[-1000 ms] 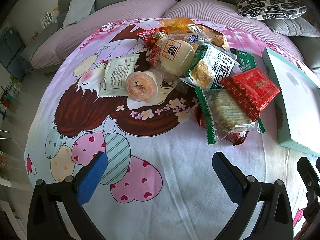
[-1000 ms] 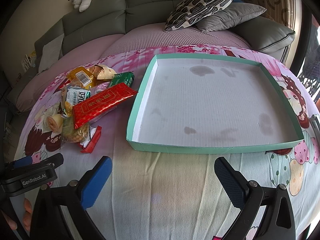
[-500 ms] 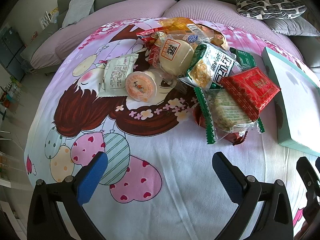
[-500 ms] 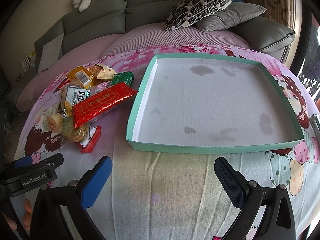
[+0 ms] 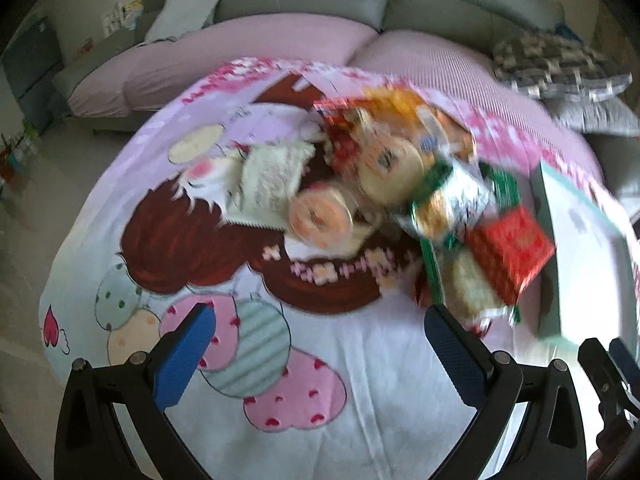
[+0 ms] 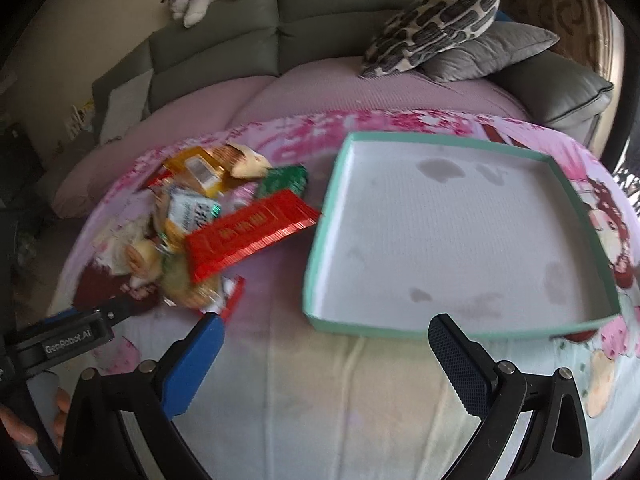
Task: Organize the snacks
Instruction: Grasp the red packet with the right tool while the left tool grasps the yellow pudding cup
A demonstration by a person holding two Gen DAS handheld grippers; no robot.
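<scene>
Right wrist view: you have 1 teal tray (image 6: 576, 196), 1 red packet (image 6: 248, 236) just left of it, "GenRobot.AI" on your left gripper (image 5: 316, 340); both grippers, right gripper (image 6: 324, 356) included, gape empty

We see bare cloth (image 5: 360, 380) ahead of our left gripper (image 5: 320, 354), up to the snack pile (image 5: 400, 184). Ahead of our right gripper (image 6: 326, 360) the tray (image 6: 440, 330) wall stands close; between tray and red packet (image 6: 252, 236) runs a narrow open strip.

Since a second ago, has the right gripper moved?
Yes. The right gripper has advanced and swung left: the teal tray sits closer and further right, and the red packet nearer.
</scene>
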